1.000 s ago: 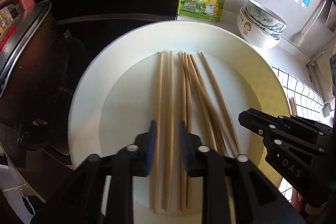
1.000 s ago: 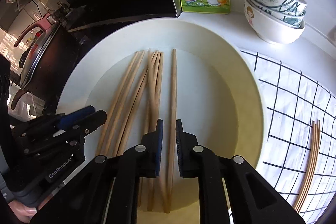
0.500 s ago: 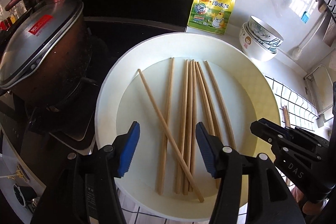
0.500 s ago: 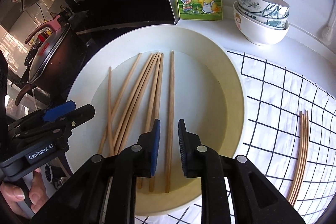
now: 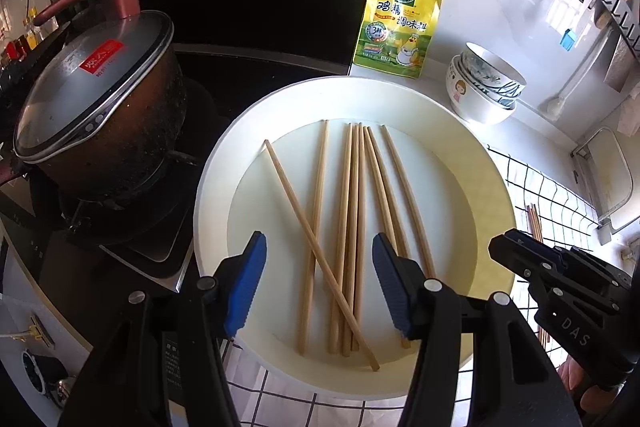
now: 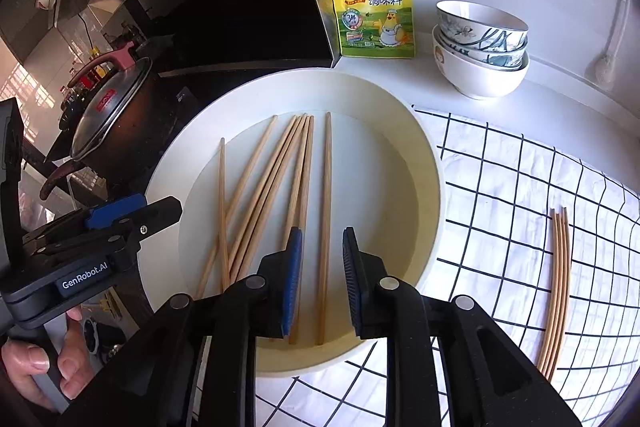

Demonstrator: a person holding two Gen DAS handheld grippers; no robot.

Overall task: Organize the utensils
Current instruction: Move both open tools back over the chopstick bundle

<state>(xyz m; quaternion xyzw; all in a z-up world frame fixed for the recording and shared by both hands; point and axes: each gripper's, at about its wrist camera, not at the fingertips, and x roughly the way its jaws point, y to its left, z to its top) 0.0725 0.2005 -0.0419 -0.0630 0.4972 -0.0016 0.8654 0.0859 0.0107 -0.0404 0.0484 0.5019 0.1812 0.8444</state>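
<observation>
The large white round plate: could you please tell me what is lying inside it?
Seven loose wooden chopsticks lie in the large white round plate, one slanting across others. Their near ends are partly covered by the left gripper, which is open.

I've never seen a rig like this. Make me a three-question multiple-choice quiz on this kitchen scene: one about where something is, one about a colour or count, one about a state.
1. Where does the small bundle of chopsticks outside the plate lie?
A. on the checked cloth
B. in the stacked bowls
C. on the pot lid

2. What colour is the seasoning pouch?
A. red
B. yellow
C. blue

3. How is the left gripper?
A. shut on a chopstick
B. open, holding nothing
C. out of view

Answers: 1 A, the bundle rests on the cloth right of the plate. 2 B, its body is yellow with green print. 3 B, its blue pads stand wide apart above the chopsticks.
</observation>
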